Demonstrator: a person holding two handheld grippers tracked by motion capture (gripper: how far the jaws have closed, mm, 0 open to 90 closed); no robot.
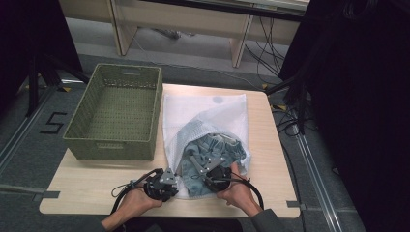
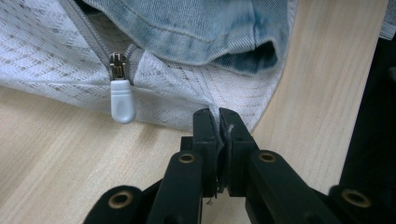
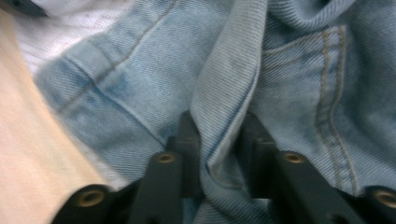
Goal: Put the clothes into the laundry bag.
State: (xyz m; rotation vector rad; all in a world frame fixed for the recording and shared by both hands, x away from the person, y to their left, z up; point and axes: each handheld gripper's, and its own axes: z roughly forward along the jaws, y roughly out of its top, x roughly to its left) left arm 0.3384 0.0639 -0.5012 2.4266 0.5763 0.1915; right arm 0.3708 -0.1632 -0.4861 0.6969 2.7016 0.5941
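My left gripper (image 2: 218, 122) is clamped on the edge of the white mesh bag (image 2: 56, 51), just beside its grey zipper pull (image 2: 122, 95). My right gripper (image 3: 219, 140) pinches a fold of the denim garment (image 3: 289, 79) lying in the bag's open mouth, near table edge. Green basket (image 1: 115, 145) sits left of the bag. Floor mark reads "5" (image 1: 52, 123). No other legible writing.

A lab: taped floor number (image 1: 53, 122) (a "5"), black curtains (image 1: 360, 96).

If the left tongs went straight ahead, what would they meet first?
The left tongs are shut on the white mesh laundry bag edge already. Straight beyond, probably the denim jeans inside the bag, though depth is unclear.
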